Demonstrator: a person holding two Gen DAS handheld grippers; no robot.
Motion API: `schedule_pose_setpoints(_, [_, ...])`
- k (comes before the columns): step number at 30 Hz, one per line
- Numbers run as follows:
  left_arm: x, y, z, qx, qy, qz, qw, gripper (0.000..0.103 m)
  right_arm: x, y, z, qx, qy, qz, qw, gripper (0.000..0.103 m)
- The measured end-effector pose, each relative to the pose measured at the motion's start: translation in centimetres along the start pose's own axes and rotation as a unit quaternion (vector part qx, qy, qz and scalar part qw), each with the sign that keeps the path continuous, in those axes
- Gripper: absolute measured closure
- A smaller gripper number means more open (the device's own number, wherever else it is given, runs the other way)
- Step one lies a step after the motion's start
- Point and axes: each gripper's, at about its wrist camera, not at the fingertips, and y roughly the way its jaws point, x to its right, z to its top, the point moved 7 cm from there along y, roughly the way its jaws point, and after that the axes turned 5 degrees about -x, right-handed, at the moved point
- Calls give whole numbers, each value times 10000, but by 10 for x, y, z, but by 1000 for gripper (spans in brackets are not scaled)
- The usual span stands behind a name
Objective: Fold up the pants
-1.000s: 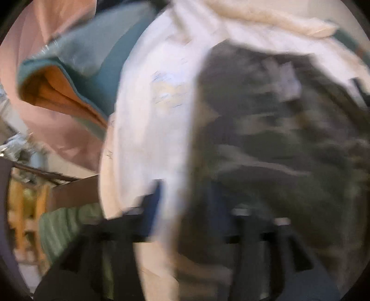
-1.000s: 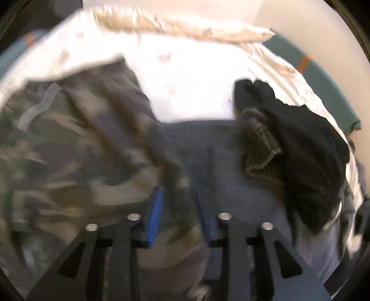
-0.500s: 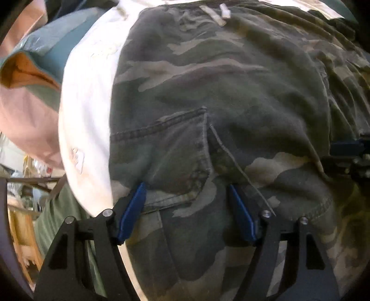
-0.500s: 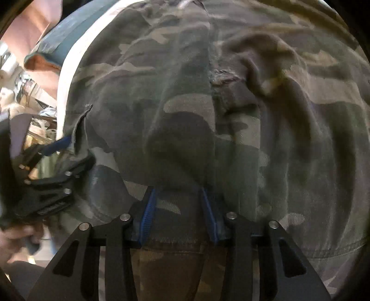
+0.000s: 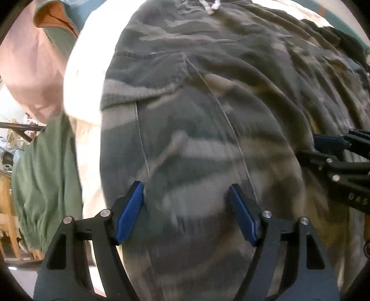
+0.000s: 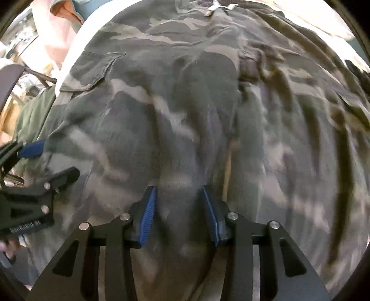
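Camouflage pants [image 5: 196, 92] lie spread flat on a white sheet [image 5: 85, 81], waistband and drawstring [image 5: 209, 7] at the far end. My left gripper [image 5: 185, 186] points steeply down over the pants' left side, below a pocket flap [image 5: 138, 97]. It is open wide, its pads clear of the cloth. My right gripper [image 6: 178, 188] hangs over the middle of the pants [image 6: 185, 92], jaws partly apart, and I see no pinch on the blurred cloth under them. Each gripper shows in the other's view: the right gripper [image 5: 333, 143] at the right edge, the left gripper [image 6: 60, 158] at the left edge.
A green garment [image 5: 46, 173] hangs off the sheet's left side, with pink cloth [image 5: 30, 69] and a teal and orange item [image 5: 55, 20] beyond it. A dark garment [image 5: 342, 39] lies at the far right. Furniture and clutter show past the left edge.
Both views swept from the sheet and other clothes onto the camouflage pants and came closer to the cloth. The left jaws stand wider than one second ago. The right jaws look about the same.
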Motion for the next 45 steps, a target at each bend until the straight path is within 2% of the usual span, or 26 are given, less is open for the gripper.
schedule_pose_setpoints(1, [4,-12,-9,11,10,-127,9999,31,-11,-14,-11,84,-17,249,9997,61])
schedule_pose_setpoints(3, [9,-31,-30,93,-41,-318,9994,30,-27,-29,-40,93,-143,404,9990,60])
schedule_pose_setpoints(4, [12,-33,-45,-14,-139,-421,9990,27,-35,-28,-61,-41,-138,471,9988,60])
schedule_pose_setpoints(7, [14,-20,-99,-695,-482,-727,9938,27,-43,-12,-115,-565,90,734,9957,60])
schedule_pose_setpoints(8, [12,-17,-111,-783,-512,-691,9932,28,-43,-9,-129,-592,154,695,9957,60])
schedule_pose_setpoints(10, [14,-34,-133,-566,-377,-663,9955,27,-45,-21,-146,-536,255,703,9958,60])
schedule_pose_setpoints(12, [11,-60,-155,-390,-363,-668,9963,27,-44,-38,-159,-538,465,1074,9917,60])
schedule_pose_setpoints(14, [2,-79,-169,-244,-571,-863,9943,27,-37,-57,-174,-386,787,1408,9861,60])
schedule_pose_setpoints(17, [-36,-95,-194,-101,-1101,-970,9891,27,-18,-76,-198,-309,1304,1658,9770,60])
schedule_pose_setpoints(18, [-52,-96,-204,-119,-1445,-1021,9841,27,-12,-78,-208,-348,1527,1824,9707,60])
schedule_pose_setpoints(20, [-75,-77,-208,-237,-1891,-1146,9750,27,-16,-77,-225,-437,1750,2001,9630,60])
schedule_pose_setpoints(21, [-84,-75,-219,-334,-2074,-1209,9702,27,-18,-75,-232,-509,1818,2035,9607,60])
schedule_pose_setpoints(22, [-83,-70,-224,-468,-2165,-1403,9650,28,-24,-72,-235,-610,1860,2047,9591,60])
schedule_pose_setpoints(24, [-70,-68,-226,-510,-2031,-1655,9637,30,-29,-63,-250,-777,1924,2147,9544,60])
schedule_pose_setpoints(25, [-61,-67,-230,-528,-1822,-1636,9681,34,-27,-65,-260,-806,1933,2180,9532,60])
schedule_pose_setpoints(26, [-54,-69,-235,-590,-1647,-1643,9708,45,-32,-64,-263,-856,1916,2211,9524,60])
schedule_pose_setpoints(27, [-40,-65,-239,-740,-1402,-1695,9727,50,-39,-64,-263,-885,1858,2205,9534,60])
schedule_pose_setpoints(28, [-36,-61,-242,-843,-1287,-1664,9740,51,-42,-64,-264,-883,1827,2188,9544,60])
schedule_pose_setpoints(30, [-30,-54,-249,-1004,-1130,-1380,9788,51,-43,-64,-264,-863,1798,2186,9552,60])
schedule_pose_setpoints(32, [-32,-44,-251,-1164,-1243,-1329,9764,53,-41,-64,-267,-812,1775,2217,9554,60])
schedule_pose_setpoints(33, [-33,-42,-252,-1235,-1360,-1463,9720,61,-42,-62,-266,-806,1775,2223,9553,60])
schedule_pose_setpoints(34, [-35,-42,-253,-1254,-1423,-1559,9694,76,-40,-63,-268,-799,1767,2221,9555,61])
schedule_pose_setpoints(36, [-36,-49,-254,-1169,-1410,-1607,9699,96,-42,-67,-267,-730,1607,2146,9606,81])
schedule_pose_setpoints(37, [-36,-56,-253,-1095,-1395,-1654,9701,99,-45,-69,-266,-693,1477,2137,9632,101])
schedule_pose_setpoints(42, [-26,-96,-246,-706,-1154,-1894,9725,101,-56,-96,-257,-270,1103,2172,9695,101])
schedule_pose_setpoints(45, [-34,-123,-231,-344,-1300,-2134,9677,101,-54,-123,-246,183,952,2225,9701,101])
